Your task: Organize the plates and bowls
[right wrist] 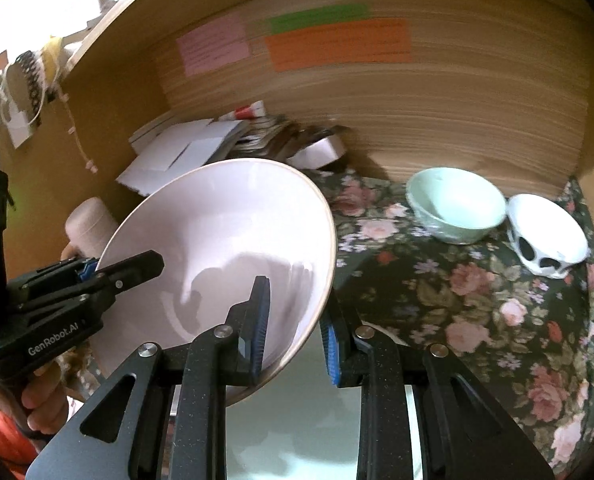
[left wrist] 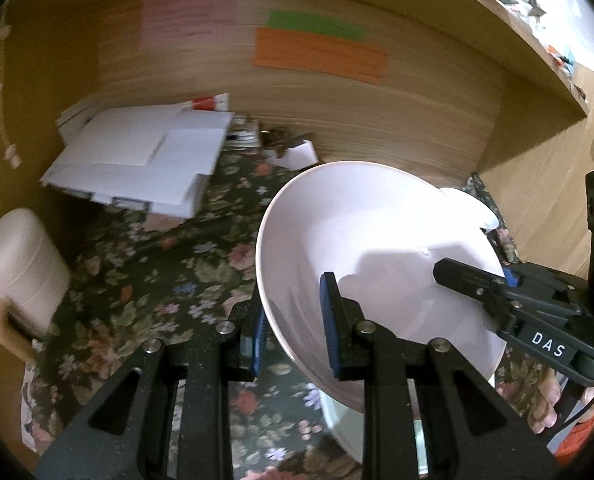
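Note:
A large pale pink bowl (left wrist: 369, 248) is held in the air over the floral tablecloth, tilted. My left gripper (left wrist: 293, 324) is shut on its left rim, one pad inside, one outside. My right gripper (right wrist: 293, 336) is shut on its right rim (right wrist: 225, 256). Each gripper shows in the other's view: the right one (left wrist: 497, 288) and the left one (right wrist: 93, 276). A mint green bowl (right wrist: 457, 208) and a white bowl with black spots (right wrist: 545, 236) stand at the back right. A white dish (right wrist: 305, 412) lies below the held bowl.
White boxes and papers (left wrist: 137, 160) lie at the back left against the wooden wall. A beige mug-like container (left wrist: 21, 272) stands at the left. Small clutter (right wrist: 309, 144) sits at the back. Coloured notes (left wrist: 317, 52) hang on the wall. A wooden side panel (left wrist: 537, 152) bounds the right.

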